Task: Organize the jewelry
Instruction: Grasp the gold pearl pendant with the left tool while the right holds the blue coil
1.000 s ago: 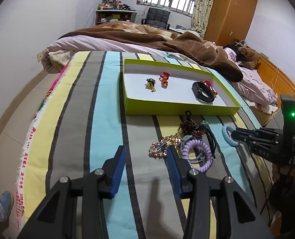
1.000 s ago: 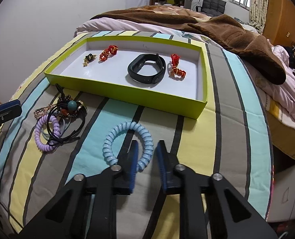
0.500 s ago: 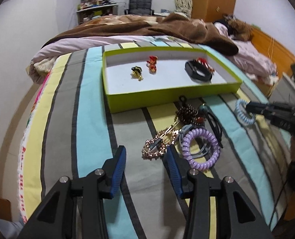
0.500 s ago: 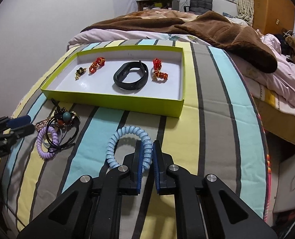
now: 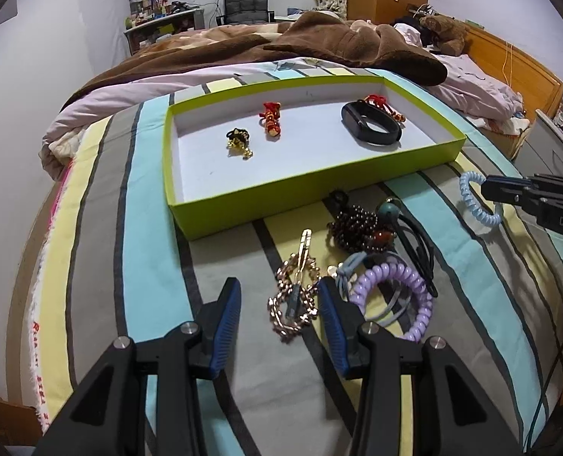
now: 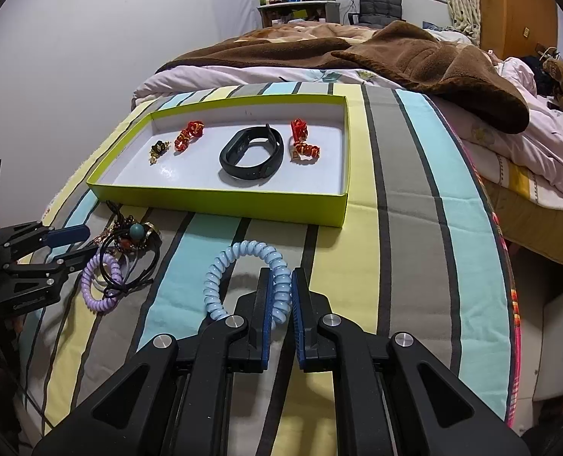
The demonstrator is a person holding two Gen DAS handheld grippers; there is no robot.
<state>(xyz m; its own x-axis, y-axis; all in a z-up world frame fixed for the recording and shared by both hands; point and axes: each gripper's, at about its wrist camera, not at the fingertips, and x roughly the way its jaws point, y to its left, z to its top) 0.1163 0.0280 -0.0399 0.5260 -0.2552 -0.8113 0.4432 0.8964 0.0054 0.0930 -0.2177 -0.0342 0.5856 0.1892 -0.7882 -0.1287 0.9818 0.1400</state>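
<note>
Right tongs (image 6: 279, 296) level, pinching blue coil tie (image 6: 243, 254).

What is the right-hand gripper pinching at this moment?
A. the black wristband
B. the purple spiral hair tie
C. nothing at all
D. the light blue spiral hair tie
D: in the right wrist view the right gripper has its two blue pads closed on the light blue spiral hair tie, while the black wristband lies in the green tray and the purple spiral hair tie lies on the striped bedspread.
</note>
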